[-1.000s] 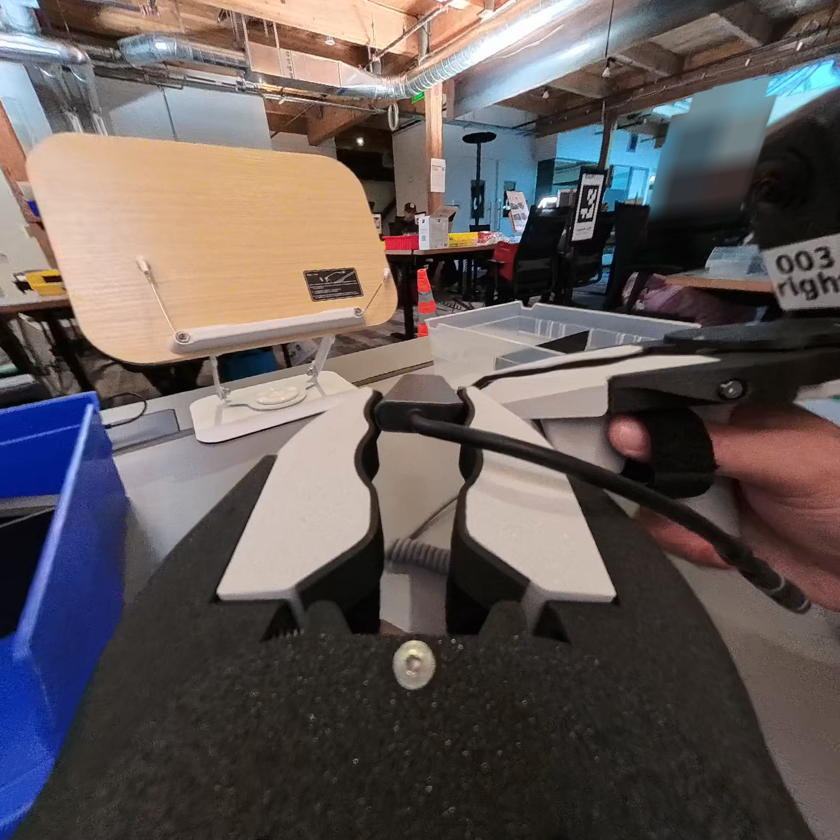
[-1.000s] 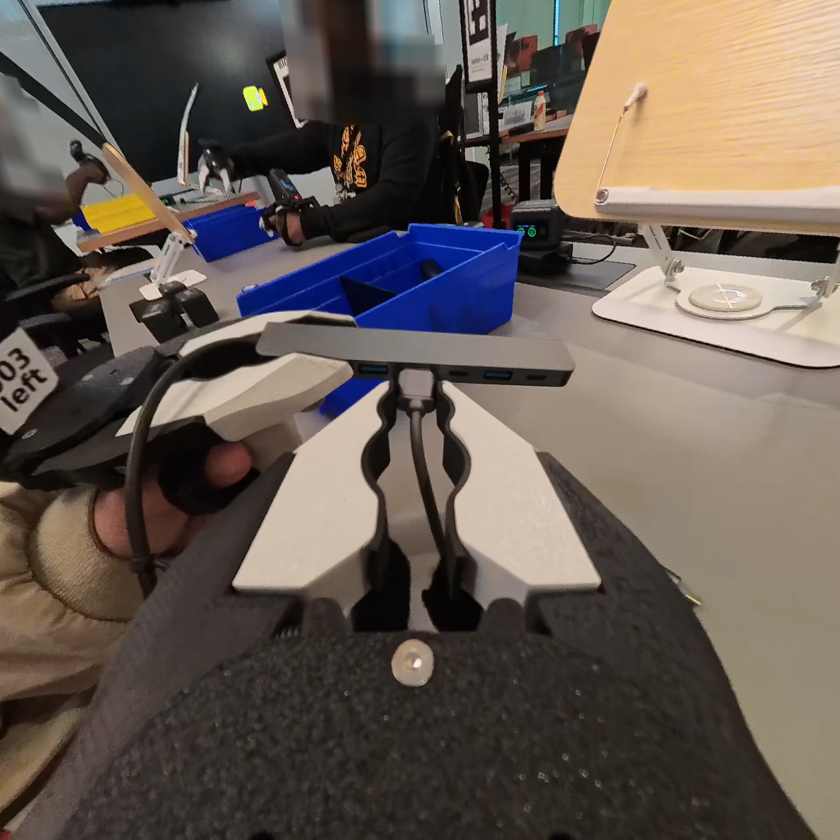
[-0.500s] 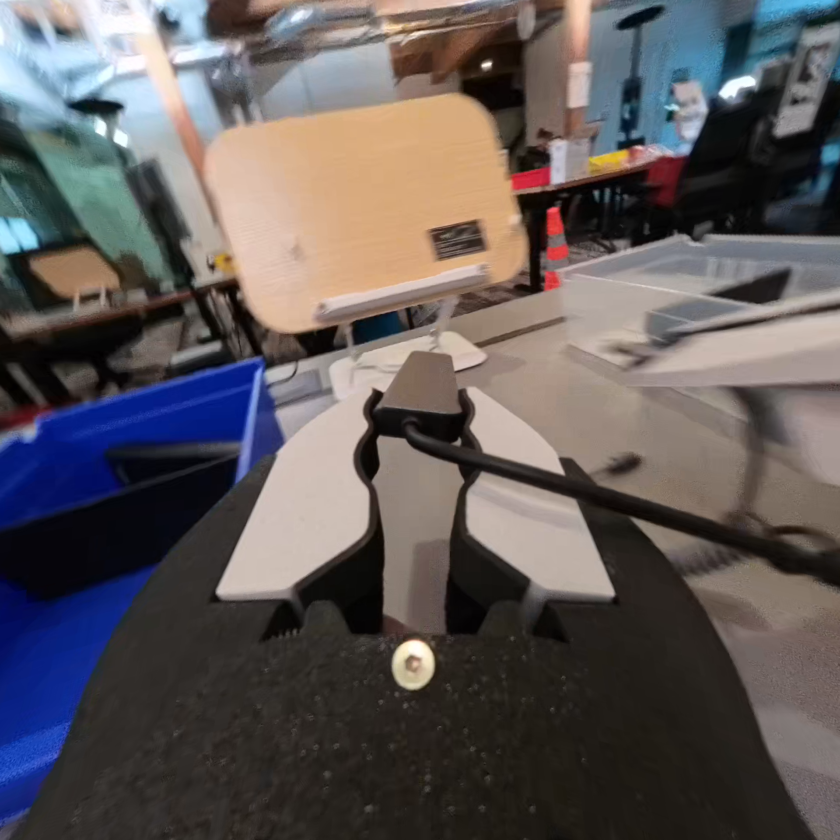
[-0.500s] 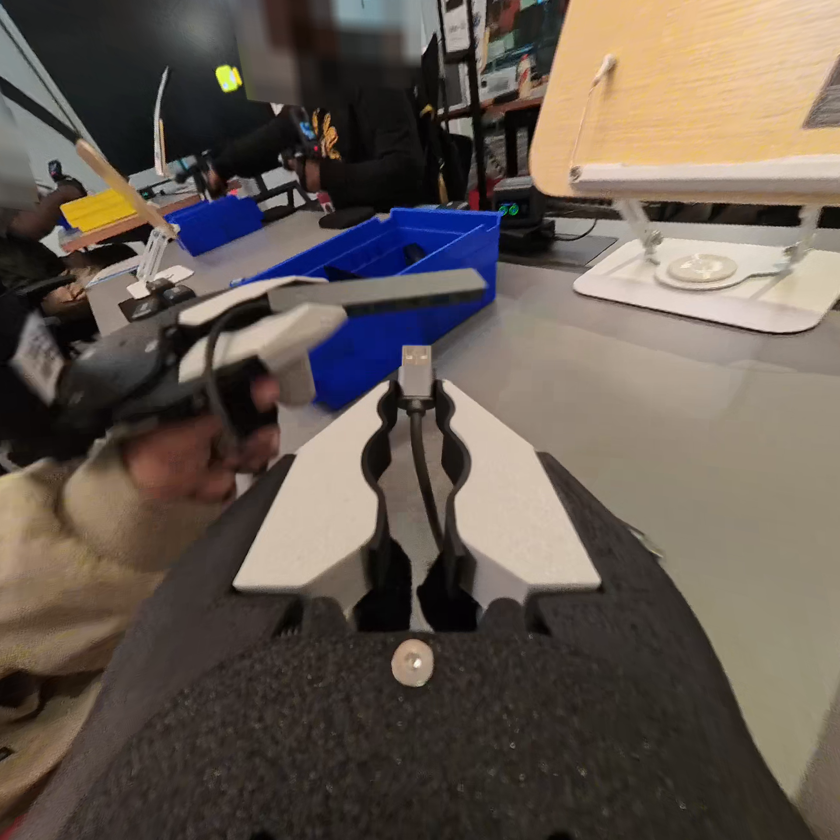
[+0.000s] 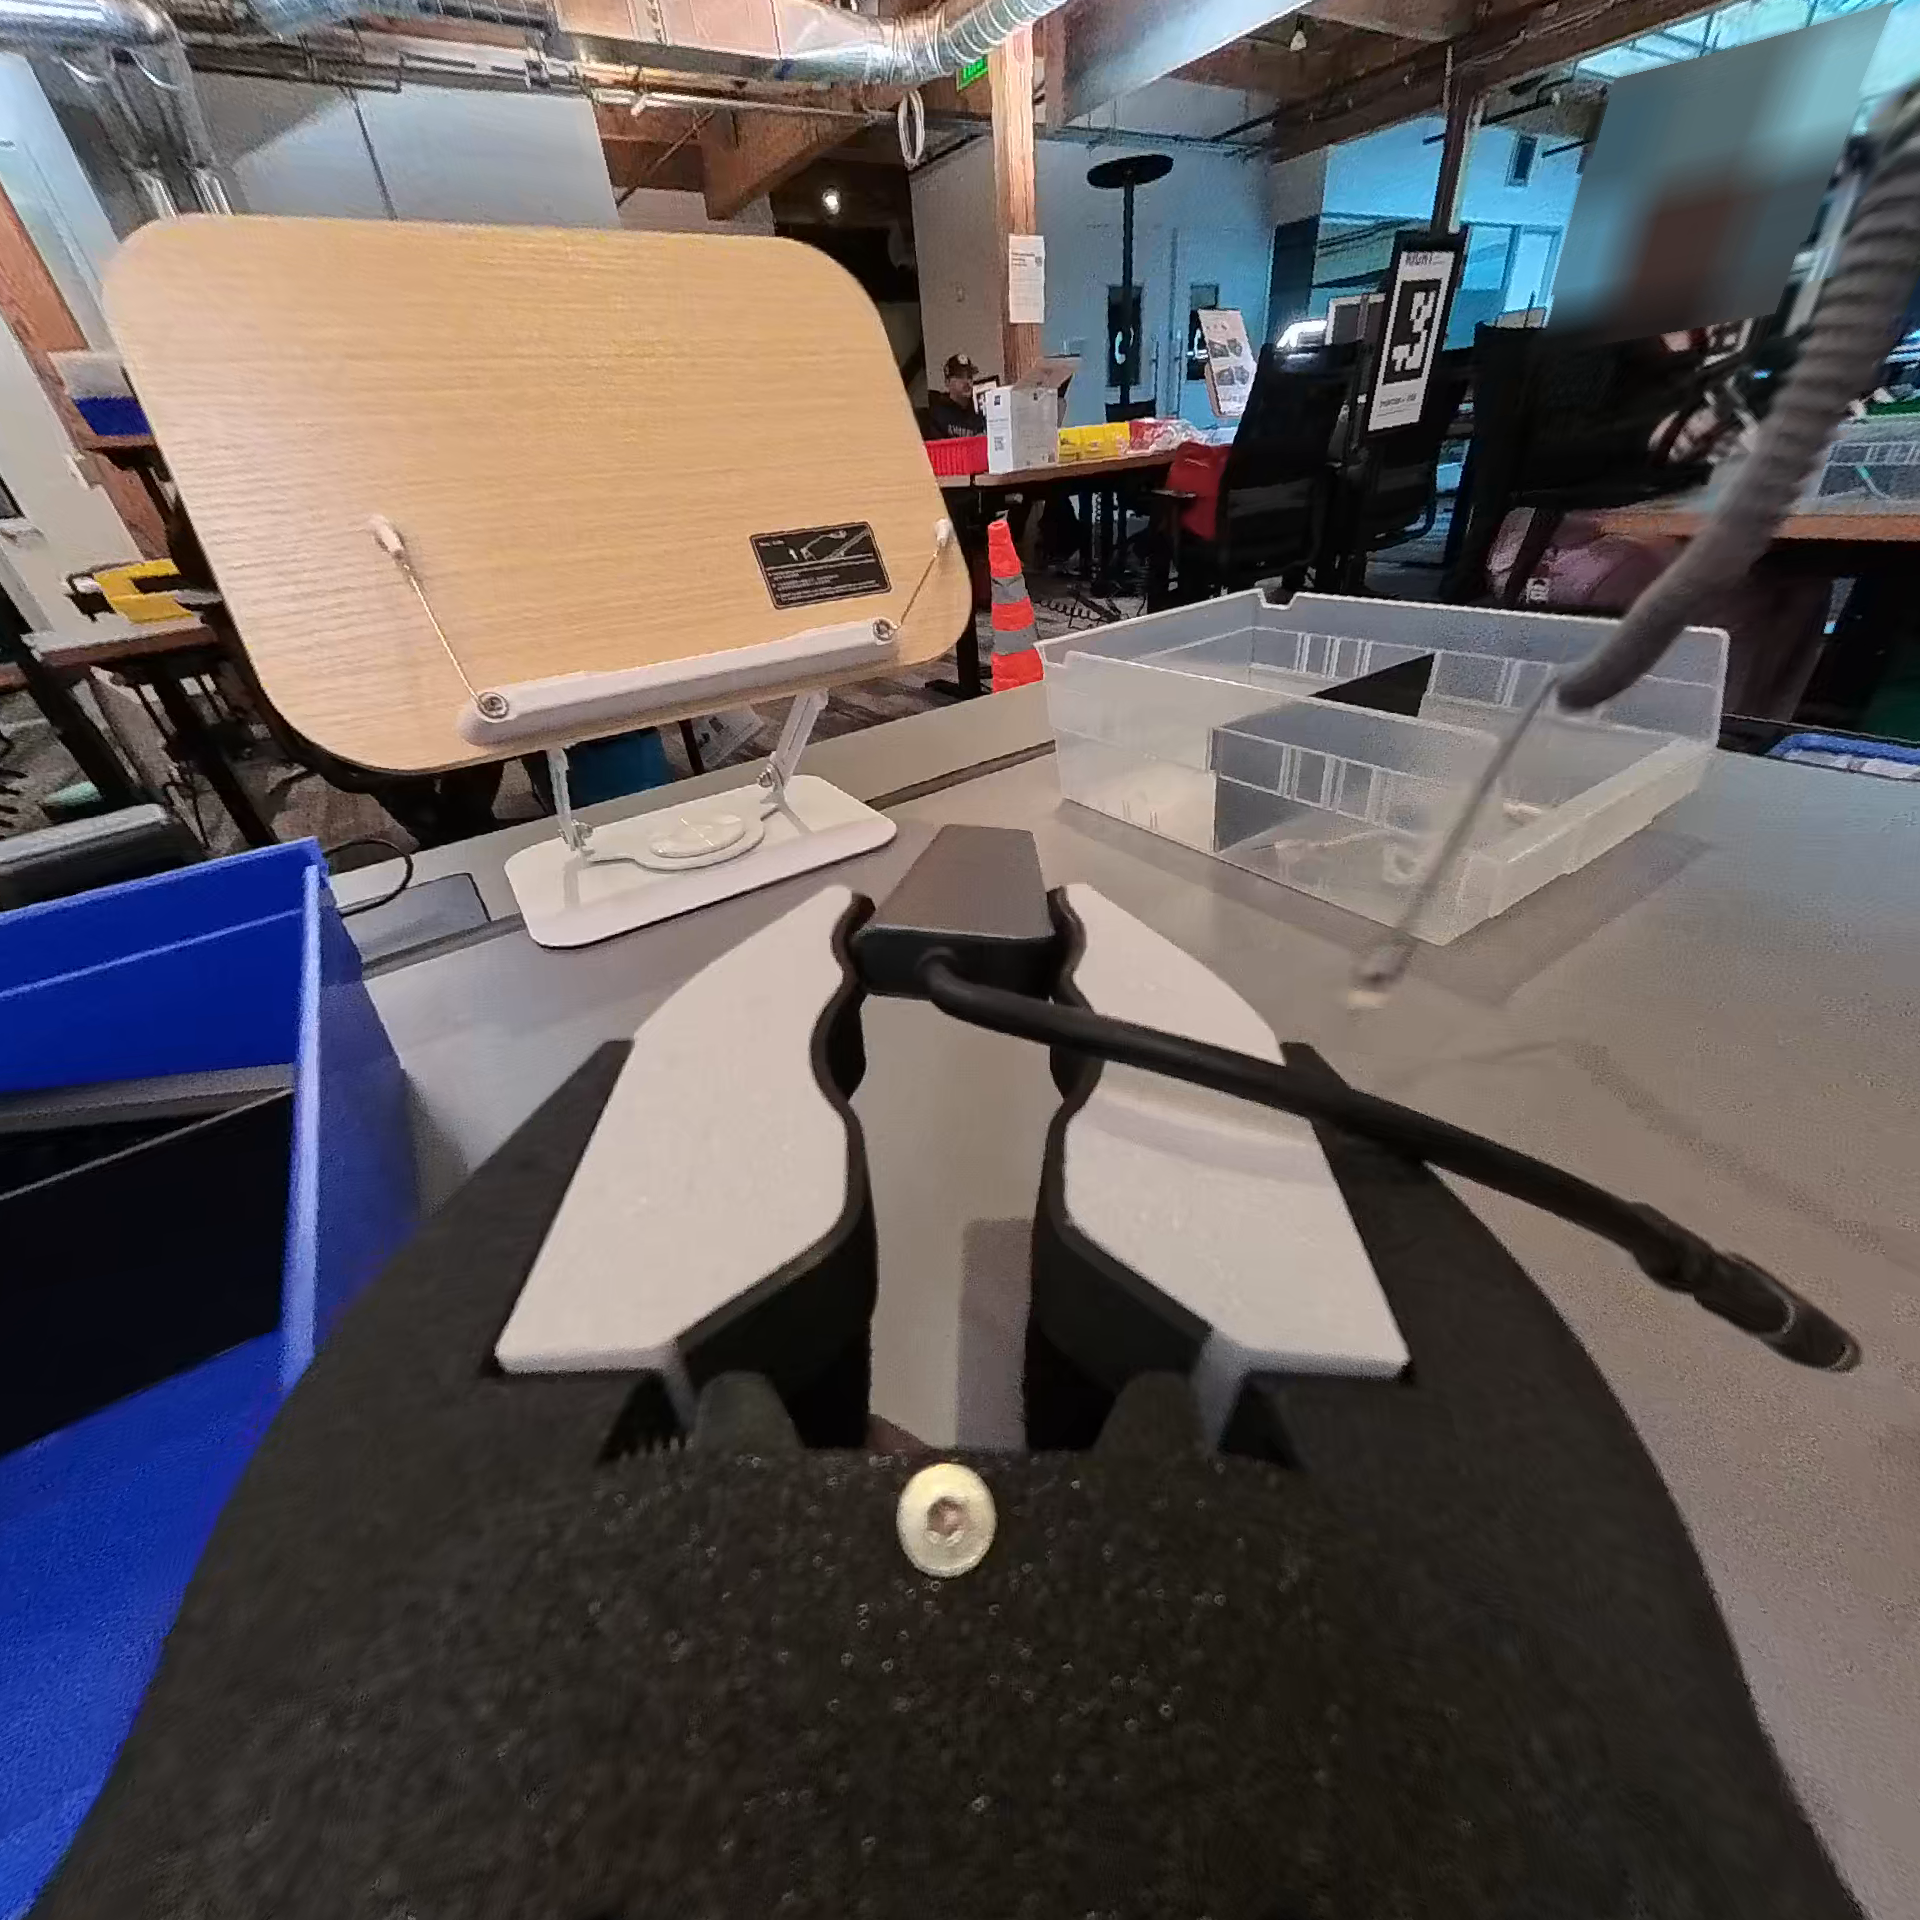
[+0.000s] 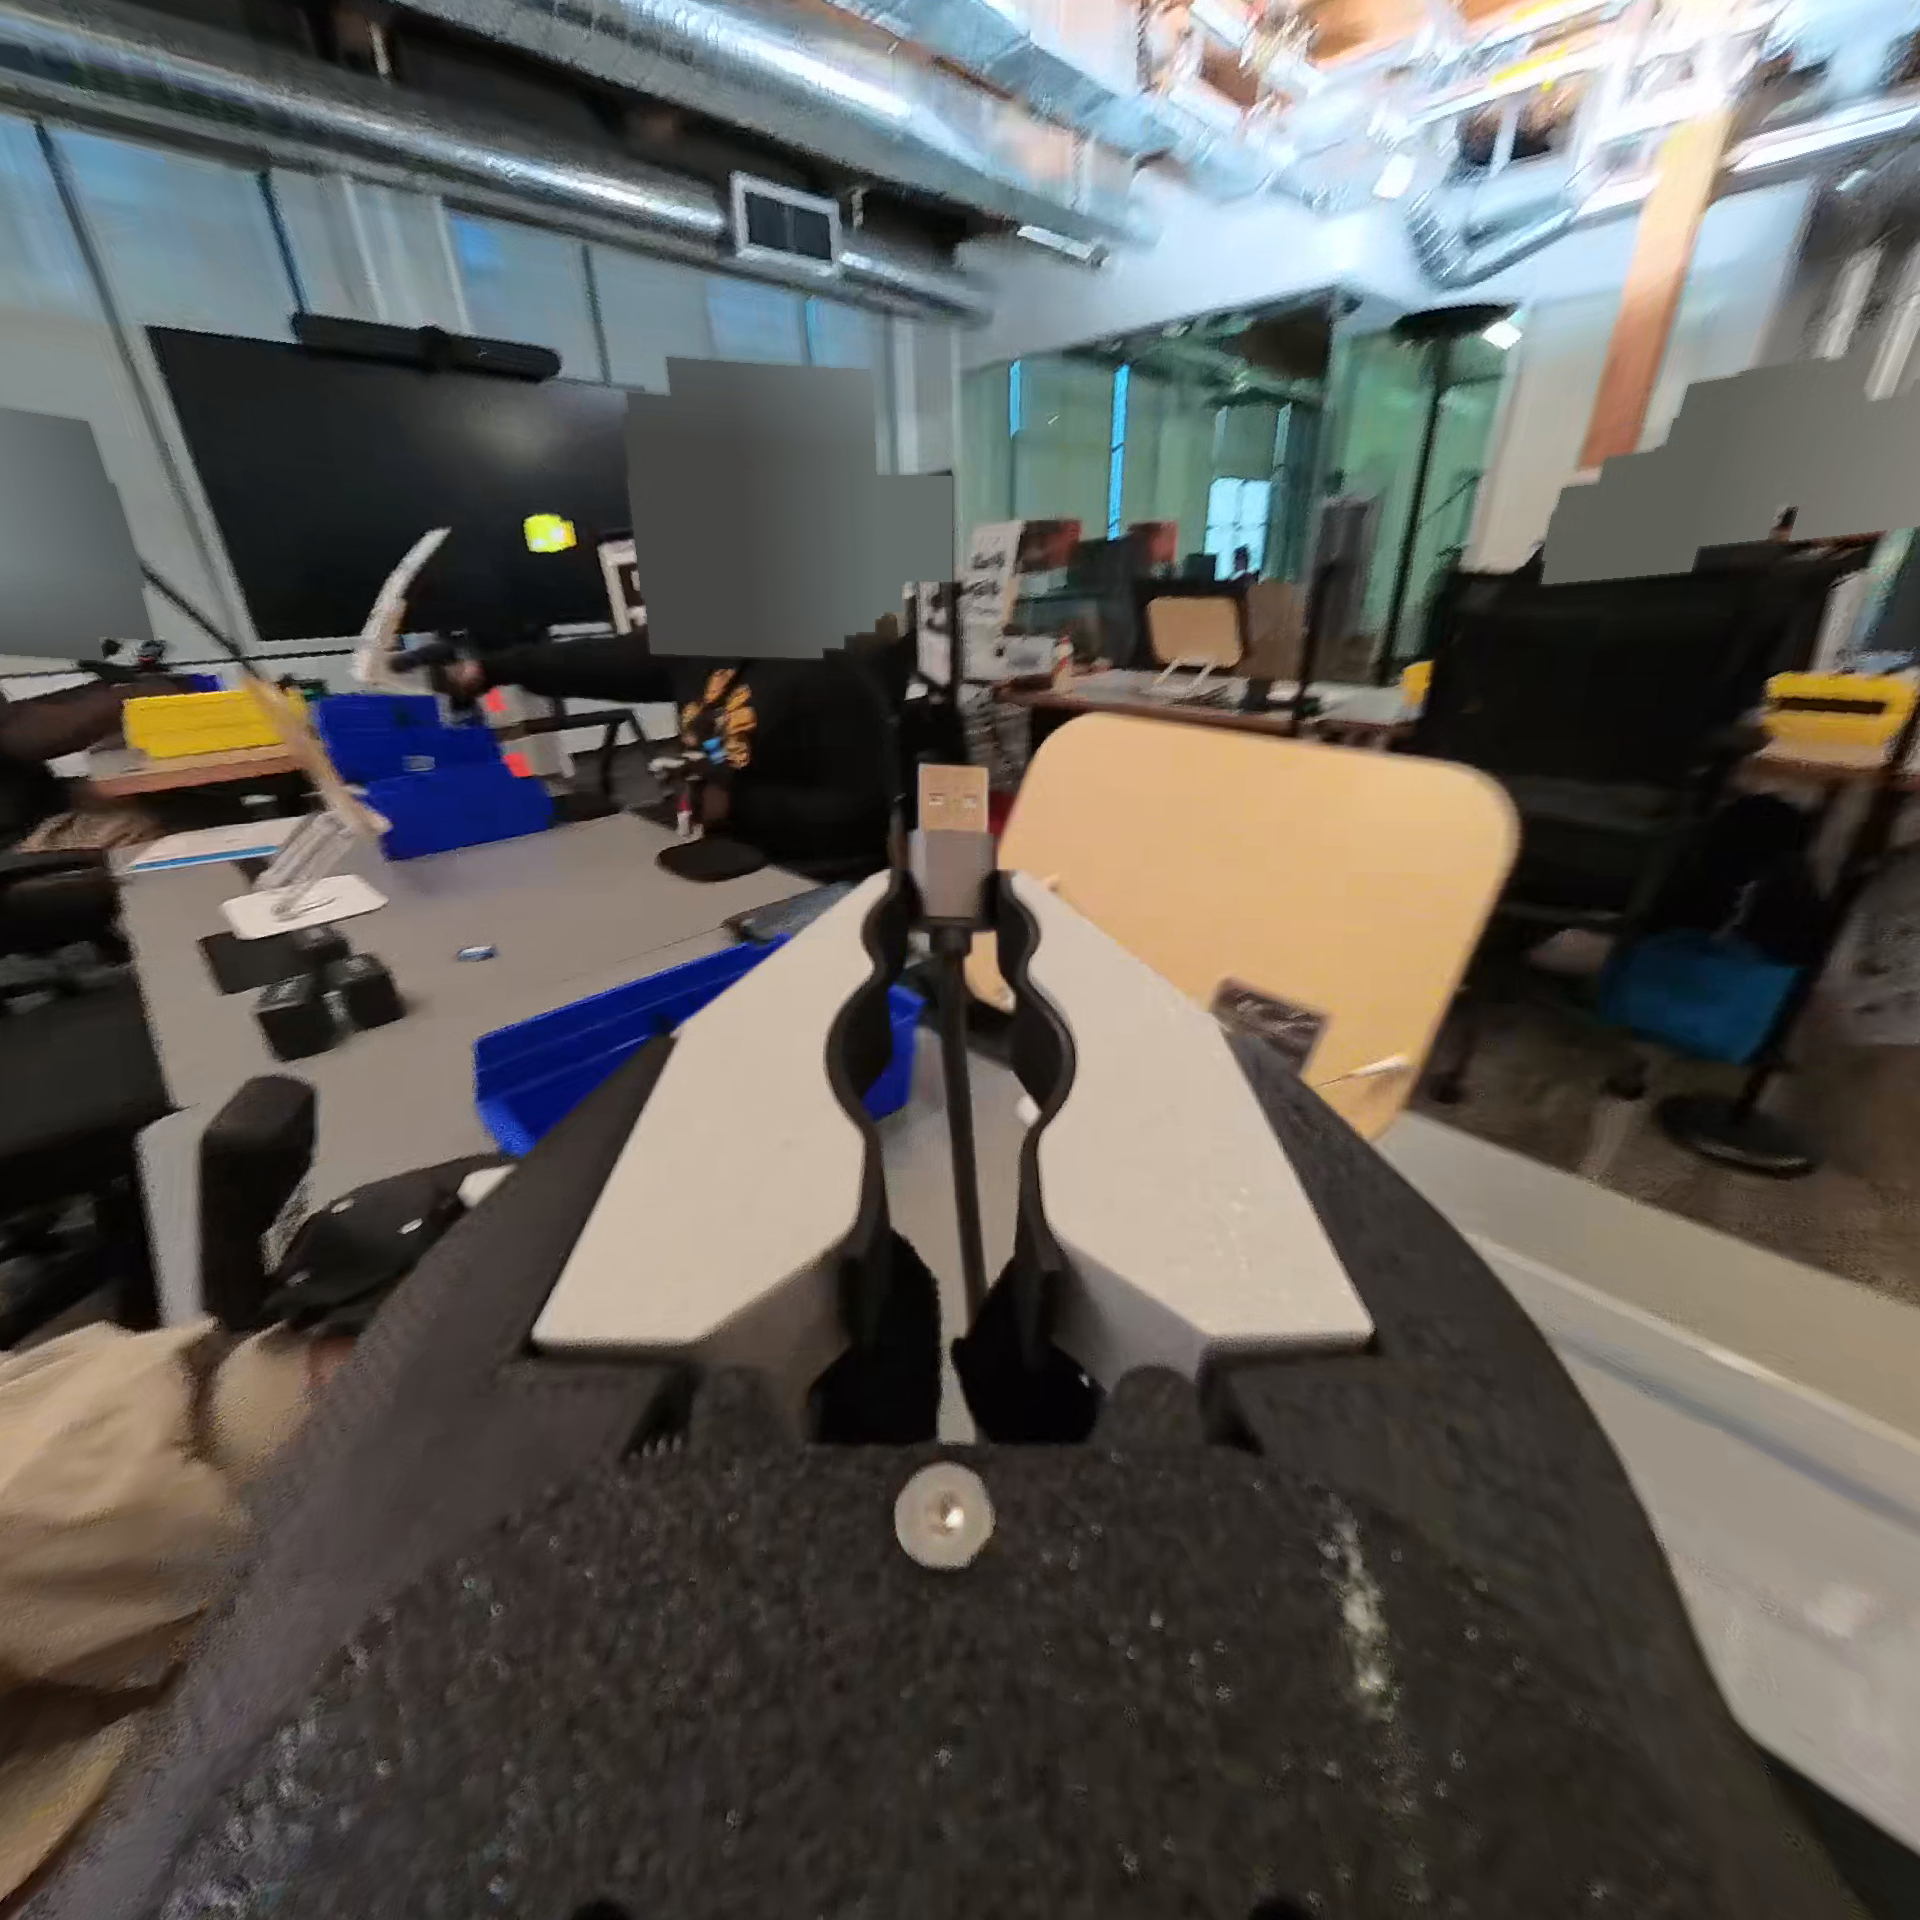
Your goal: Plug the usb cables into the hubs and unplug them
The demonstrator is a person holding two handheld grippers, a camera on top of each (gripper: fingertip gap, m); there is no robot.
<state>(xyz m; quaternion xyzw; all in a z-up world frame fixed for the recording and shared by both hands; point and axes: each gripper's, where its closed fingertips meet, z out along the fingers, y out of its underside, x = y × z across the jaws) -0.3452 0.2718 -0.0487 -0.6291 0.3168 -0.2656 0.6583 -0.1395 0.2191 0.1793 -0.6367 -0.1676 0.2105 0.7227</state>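
My left gripper (image 5: 956,940) is shut on the end of a dark grey USB hub (image 5: 966,894), held above the grey table (image 5: 1558,1091). The hub's short black lead (image 5: 1351,1117) trails off to the right and ends free. My right gripper (image 6: 951,899) is shut on a USB cable plug (image 6: 951,842); its metal tip points up and forward, clear of the hub. The cable's thin black cord (image 6: 961,1122) runs back between the fingers. In the left wrist view a grey braided cable (image 5: 1725,499) hangs at the upper right, with a thin loose end (image 5: 1455,831) dangling.
A wooden book stand (image 5: 520,478) on a white base stands behind the hub. A blue bin (image 5: 156,1039) is at the left, a clear plastic divided bin (image 5: 1371,748) at the right. Other people work at tables behind. A hand in a beige sleeve (image 6: 94,1475) holds the left gripper. The left gripper's tips are roughly 30 cm from the right gripper's.
The plug has come out of the hub. The right gripper has lifted and tilted upward with the plug. The left gripper has swung left with the hub, away from the right one.
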